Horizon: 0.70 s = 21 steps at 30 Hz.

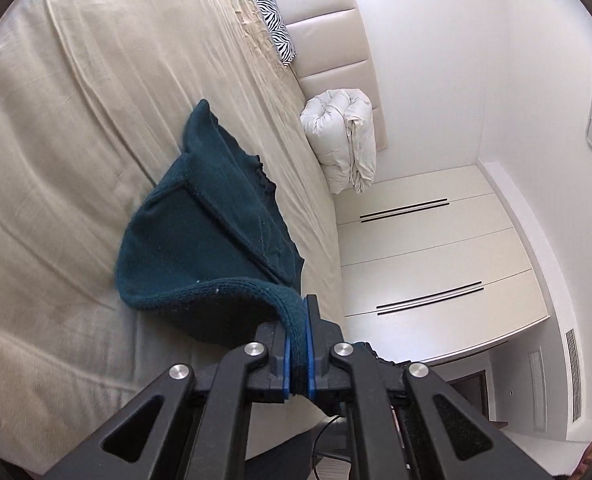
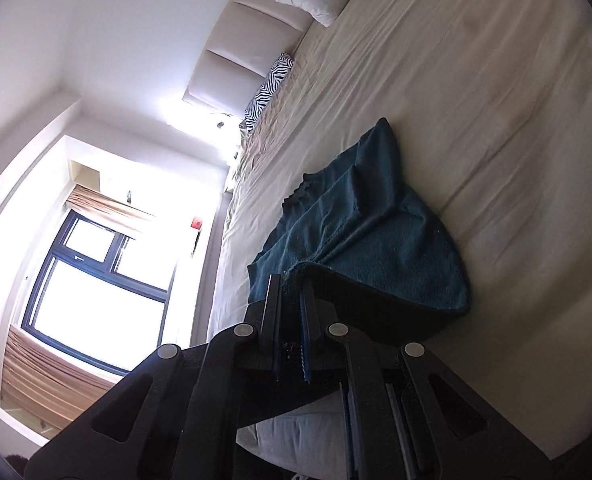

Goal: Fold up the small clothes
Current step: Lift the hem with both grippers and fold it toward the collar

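Note:
A small dark teal knitted garment [image 1: 199, 232] lies on the beige bed sheet [image 1: 75, 120], its near edge lifted off the bed. My left gripper [image 1: 300, 320] is shut on the ribbed hem at one near corner, the knit squeezed between its blue pads. In the right wrist view the same teal garment [image 2: 372, 232] drapes away from my right gripper [image 2: 291, 288], which is shut on the other near corner. The far part with a ruffled edge still rests on the sheet.
A rolled white duvet [image 1: 344, 136] and a zebra-print pillow [image 1: 273, 24] lie by the padded headboard [image 1: 336, 48]. White wardrobe doors [image 1: 436, 248] stand beyond the bed's side. A bright window [image 2: 99, 276] with a brown blind fills the other side.

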Motion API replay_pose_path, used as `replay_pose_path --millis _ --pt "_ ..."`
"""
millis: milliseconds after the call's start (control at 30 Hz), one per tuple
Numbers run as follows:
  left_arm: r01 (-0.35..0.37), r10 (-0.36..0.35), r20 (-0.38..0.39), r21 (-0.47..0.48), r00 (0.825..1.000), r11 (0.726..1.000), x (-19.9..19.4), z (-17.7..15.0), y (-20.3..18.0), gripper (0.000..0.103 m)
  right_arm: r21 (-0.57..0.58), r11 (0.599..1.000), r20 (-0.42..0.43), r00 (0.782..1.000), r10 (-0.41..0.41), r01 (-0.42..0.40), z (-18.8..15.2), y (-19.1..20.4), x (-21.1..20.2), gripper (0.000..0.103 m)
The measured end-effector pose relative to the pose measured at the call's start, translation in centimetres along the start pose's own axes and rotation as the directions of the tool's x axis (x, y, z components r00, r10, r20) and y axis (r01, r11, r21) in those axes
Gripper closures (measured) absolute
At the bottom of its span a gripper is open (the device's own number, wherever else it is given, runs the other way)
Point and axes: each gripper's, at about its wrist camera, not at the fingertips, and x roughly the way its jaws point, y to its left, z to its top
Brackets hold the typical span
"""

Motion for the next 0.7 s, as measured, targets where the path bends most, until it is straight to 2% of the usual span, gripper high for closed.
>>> replay_pose_path --millis 367,700 --pt "-0.061 0.063 0.052 -0.031 0.997 0.998 6.6 9.3 0.6 0.097 0.031 0.997 0.049 0.997 -0.067 0.066 8.2 -0.3 7.9 0.096" --pt "-0.104 0.106 0.057 -0.036 0.993 0.994 10.5 13.7 1.7 0.097 0.047 0.990 0.053 0.990 -0.134 0.132 12.8 -3.0 14.8 0.096"
